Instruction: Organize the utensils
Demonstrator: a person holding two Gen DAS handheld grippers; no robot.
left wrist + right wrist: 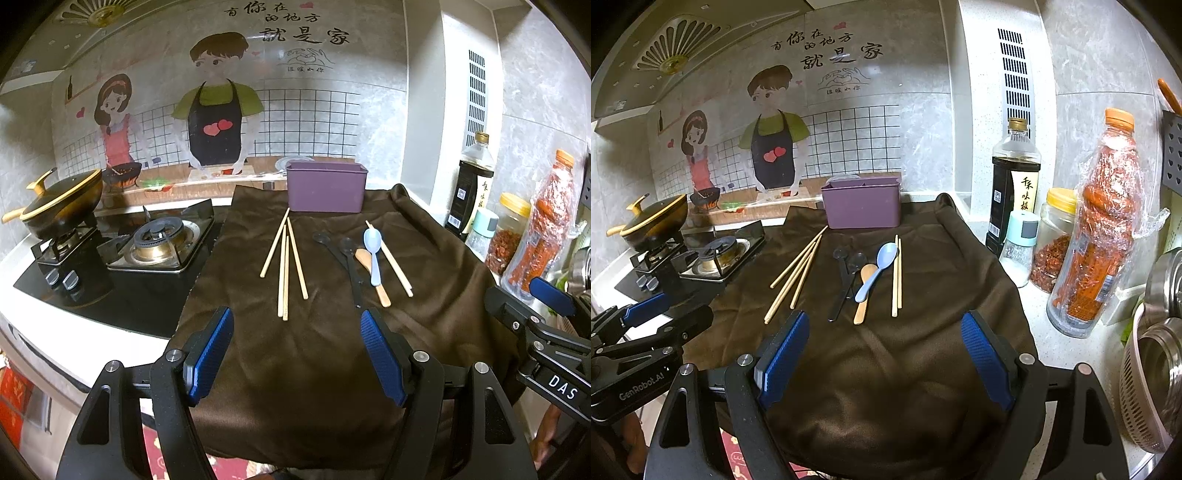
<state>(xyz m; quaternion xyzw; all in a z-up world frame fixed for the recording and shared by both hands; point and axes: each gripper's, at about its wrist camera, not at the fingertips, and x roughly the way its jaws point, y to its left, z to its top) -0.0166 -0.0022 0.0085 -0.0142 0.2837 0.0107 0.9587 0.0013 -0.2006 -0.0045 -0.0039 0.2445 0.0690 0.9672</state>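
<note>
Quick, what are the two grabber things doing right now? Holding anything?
Left hand-held gripper: open, holding nothing.
Right hand-held gripper: open, holding nothing.

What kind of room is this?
Most likely a home kitchen: a gas stove with a lidded pot beside the counter, and sauce bottles along the tiled wall.

Blue spoon [877,269] across wooden spoon [865,291], seemingly touching, before purple bin [862,208].

A cartoon couple mural [192,110] covers the grey tiled wall [1100,48] behind a gas stove [159,243] on the counter.
</note>
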